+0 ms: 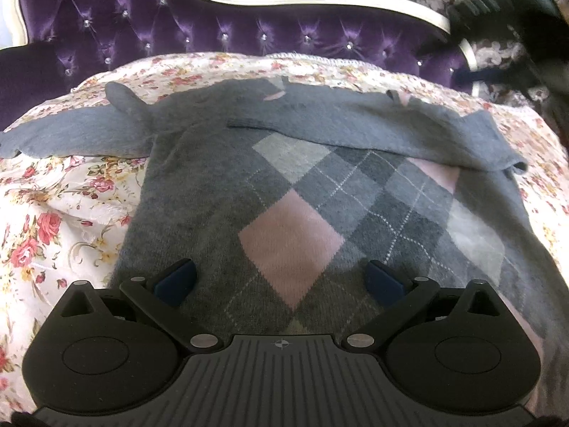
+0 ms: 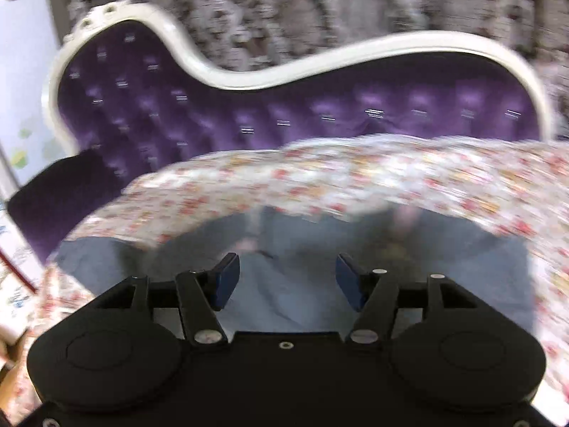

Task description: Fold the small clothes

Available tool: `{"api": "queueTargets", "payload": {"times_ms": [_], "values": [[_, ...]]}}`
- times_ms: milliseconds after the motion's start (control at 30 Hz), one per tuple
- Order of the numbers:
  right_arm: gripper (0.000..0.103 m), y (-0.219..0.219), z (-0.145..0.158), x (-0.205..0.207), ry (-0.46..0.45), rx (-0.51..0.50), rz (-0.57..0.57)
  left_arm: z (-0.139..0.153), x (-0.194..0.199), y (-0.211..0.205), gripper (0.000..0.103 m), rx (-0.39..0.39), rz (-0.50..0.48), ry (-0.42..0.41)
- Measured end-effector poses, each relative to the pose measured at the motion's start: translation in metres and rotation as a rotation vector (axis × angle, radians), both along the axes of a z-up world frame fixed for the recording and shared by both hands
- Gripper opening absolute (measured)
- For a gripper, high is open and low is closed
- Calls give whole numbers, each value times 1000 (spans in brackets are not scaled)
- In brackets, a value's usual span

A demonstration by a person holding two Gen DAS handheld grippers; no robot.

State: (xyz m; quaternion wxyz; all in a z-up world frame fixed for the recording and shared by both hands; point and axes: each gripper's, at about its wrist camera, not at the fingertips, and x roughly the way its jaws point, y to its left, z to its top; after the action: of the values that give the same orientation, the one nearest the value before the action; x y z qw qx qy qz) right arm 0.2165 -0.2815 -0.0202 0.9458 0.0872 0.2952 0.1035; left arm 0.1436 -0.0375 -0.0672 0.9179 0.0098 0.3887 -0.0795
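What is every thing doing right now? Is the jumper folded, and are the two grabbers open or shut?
Grey argyle jumper: lying flat on the floral cover, not folded up yet.
Right sleeve: folded across the chest.
Left sleeve: spread out to the side, unfolded.
Floral cover: spread out, a bit wrinkled.
Left gripper: open, holding nothing.
Right gripper: open, holding nothing.

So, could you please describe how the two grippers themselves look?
Both look alike. The left gripper has a matte black body with two round side housings, angled black link arms with silver pivot screws, dark blue fingertips, a ribbed centre panel and a small crosshair mark. The right gripper matches, with a smooth centre and one screw.
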Motion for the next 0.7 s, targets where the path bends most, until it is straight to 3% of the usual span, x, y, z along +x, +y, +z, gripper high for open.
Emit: {"api": "queueTargets", "payload": {"times_ms": [133,333,467,700], "values": [[65,-31,-24,-28,8,-40,-85,17,-2,11,101,-49,-12,29],[65,-45,-48,-57,12,-62,-146,52,30,28,100,-93,-17,-16],[65,-33,-55,-66,-14,-73,-147,56,71,30,73,-85,-43,-29],[66,2,-68,-74,-56,-141,-87,34,123,27,70,-145,-58,8]]}}
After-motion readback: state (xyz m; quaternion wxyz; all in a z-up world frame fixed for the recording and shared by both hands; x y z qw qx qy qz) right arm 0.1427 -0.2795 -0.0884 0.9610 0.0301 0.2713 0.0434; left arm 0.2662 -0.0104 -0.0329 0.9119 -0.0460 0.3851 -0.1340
